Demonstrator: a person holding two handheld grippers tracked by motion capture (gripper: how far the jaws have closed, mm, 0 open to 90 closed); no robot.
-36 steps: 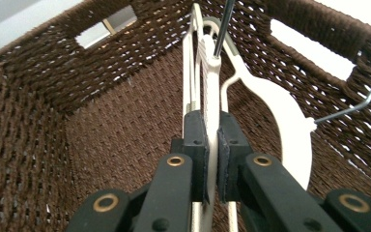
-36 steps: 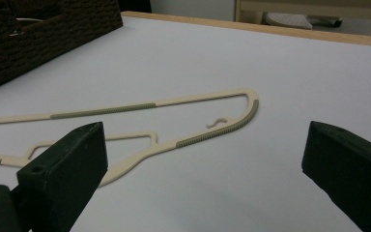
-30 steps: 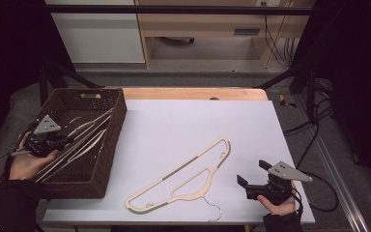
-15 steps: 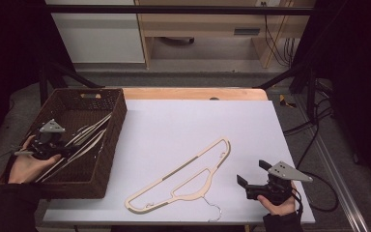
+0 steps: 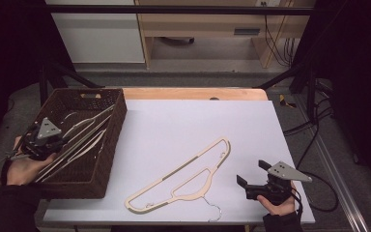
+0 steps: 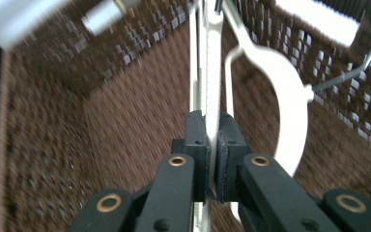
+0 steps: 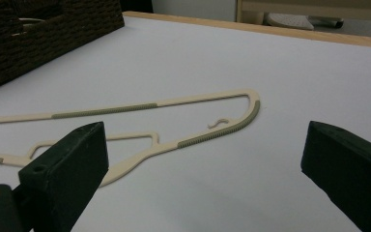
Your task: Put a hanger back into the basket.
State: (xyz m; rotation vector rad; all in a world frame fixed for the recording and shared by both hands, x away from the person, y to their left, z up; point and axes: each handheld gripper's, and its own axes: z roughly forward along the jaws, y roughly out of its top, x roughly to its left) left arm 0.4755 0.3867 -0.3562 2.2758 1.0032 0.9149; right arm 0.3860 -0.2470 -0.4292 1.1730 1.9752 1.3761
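My left gripper (image 6: 211, 126) reaches into a dark wicker basket (image 5: 88, 90) at the table's left. Its jaws have just been closing and now pinch the bar of a white hanger (image 6: 212, 72) that lies with several others in the basket. From above, the left gripper (image 5: 60, 139) sits over the basket's near-left part, held by a hand. A cream hanger (image 5: 192, 190) with grey-green grip strips (image 7: 140, 107) lies flat on the white table top. My right gripper (image 5: 250, 172) rests just right of it near the front edge, open, with nothing between its jaws (image 7: 207, 159).
The cream hanger's metal hook (image 5: 215, 211) points toward the table's front edge. A wooden strip (image 5: 193, 93) borders the table's far edge. Cables (image 5: 314, 145) trail off the right side. Beyond the table stands pale furniture (image 5: 198, 29).
The left hand and its gripper have shifted slightly inside the basket. The right gripper and the cream hanger stay where they were.
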